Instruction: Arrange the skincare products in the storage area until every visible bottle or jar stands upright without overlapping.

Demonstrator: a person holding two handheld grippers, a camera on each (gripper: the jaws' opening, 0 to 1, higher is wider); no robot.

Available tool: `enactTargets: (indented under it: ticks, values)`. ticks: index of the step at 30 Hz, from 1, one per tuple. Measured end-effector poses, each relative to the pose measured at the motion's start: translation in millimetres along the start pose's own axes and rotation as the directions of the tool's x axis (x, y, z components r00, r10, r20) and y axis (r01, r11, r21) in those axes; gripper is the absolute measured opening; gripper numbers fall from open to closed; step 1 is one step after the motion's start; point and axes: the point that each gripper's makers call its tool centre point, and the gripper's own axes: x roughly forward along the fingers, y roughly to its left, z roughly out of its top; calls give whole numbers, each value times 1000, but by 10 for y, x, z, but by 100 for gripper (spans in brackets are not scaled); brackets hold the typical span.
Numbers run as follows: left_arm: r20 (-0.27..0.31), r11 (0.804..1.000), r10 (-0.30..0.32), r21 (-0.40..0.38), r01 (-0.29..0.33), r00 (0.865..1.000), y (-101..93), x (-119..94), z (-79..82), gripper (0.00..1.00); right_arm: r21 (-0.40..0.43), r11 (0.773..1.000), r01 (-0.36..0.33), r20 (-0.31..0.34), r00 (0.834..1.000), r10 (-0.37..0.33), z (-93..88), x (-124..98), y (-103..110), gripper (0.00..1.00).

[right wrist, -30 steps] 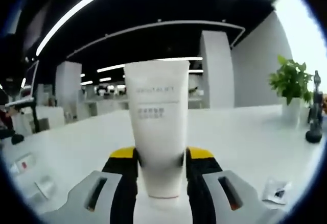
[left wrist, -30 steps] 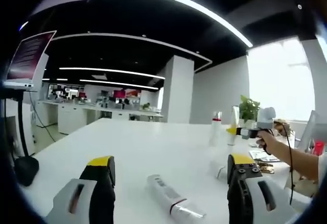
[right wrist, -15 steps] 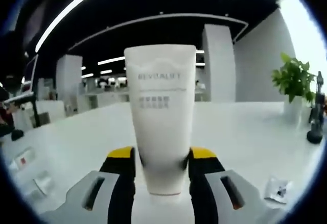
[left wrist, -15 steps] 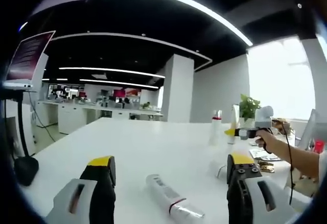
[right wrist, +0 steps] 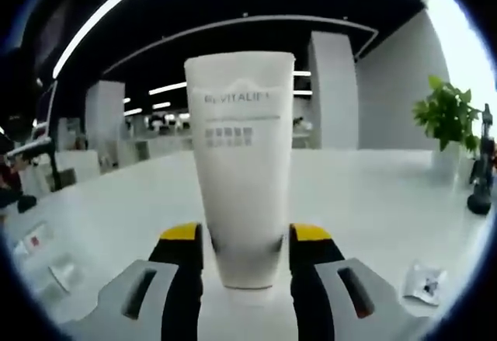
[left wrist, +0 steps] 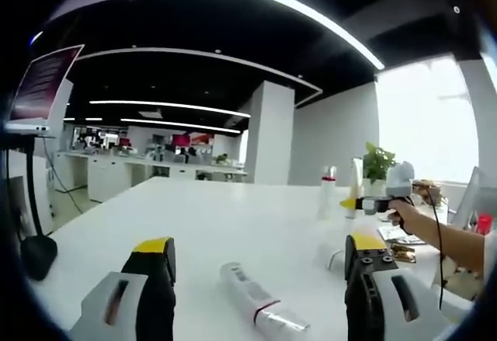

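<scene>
Two views, taken in turn. In the left gripper view, the left gripper (left wrist: 260, 279) rises from the bottom of the frame with its yellow-tipped jaws spread wide and nothing between them. A slim white bottle (left wrist: 255, 300) with a clear cap lies on its side on the white table (left wrist: 233, 217), low in the frame, in the open gap between the jaws and touching neither. It looks light, rigid and smooth, likely to roll; a hold across the middle of its body seems safest. At the right of the frame a person's hand (left wrist: 405, 213) holds the right gripper (left wrist: 365, 201) near an upright red-capped bottle (left wrist: 328, 193).

In the right gripper view, the right gripper (right wrist: 245, 252) has its jaws closed on the lower part of a white tube (right wrist: 242, 162), which stands upright at the centre of the frame, its flat sealed end uppermost. The tube looks soft and light, so a hard squeeze could dent it; the firmer end near the cap is the better hold.
</scene>
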Motion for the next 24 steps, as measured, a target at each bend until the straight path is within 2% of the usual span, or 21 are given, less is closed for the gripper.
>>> enactTargets:
  ticks: [2, 4, 8, 13, 21, 24]
  values:
    - [-1, 1000, -1, 2, 1, 1000, 1, 1, -2, 93, -3, 1000, 5, 3, 1000, -5, -4, 4, -12, 49]
    - [0, 1000, 1, 1, -1, 1000, 6, 3, -2, 93, -6, 1000, 5, -7, 1000, -5, -22, -4, -8, 45]
    - [0, 1000, 2, 5, -2, 1000, -2, -3, -7, 93, 4, 1000, 4, -9, 1000, -4, -38, -16, 2, 45]
    - [7, 1000, 4, 3, -4, 1000, 4, -15, 15, 95, 6, 1000, 3, -19, 1000, -3, -53, -35, 44, 34]
    - [5, 1000, 24, 1, -24, 1000, 58, -29, 20, 96, 11, 1000, 18, -33, 999, -18, -65, -21, 92, 33]
    - [-2, 1000, 30, -2, -30, 1000, 69, -24, -8, 96, 7, 999, 43, -20, 999, -43, -74, -26, 80, 32]
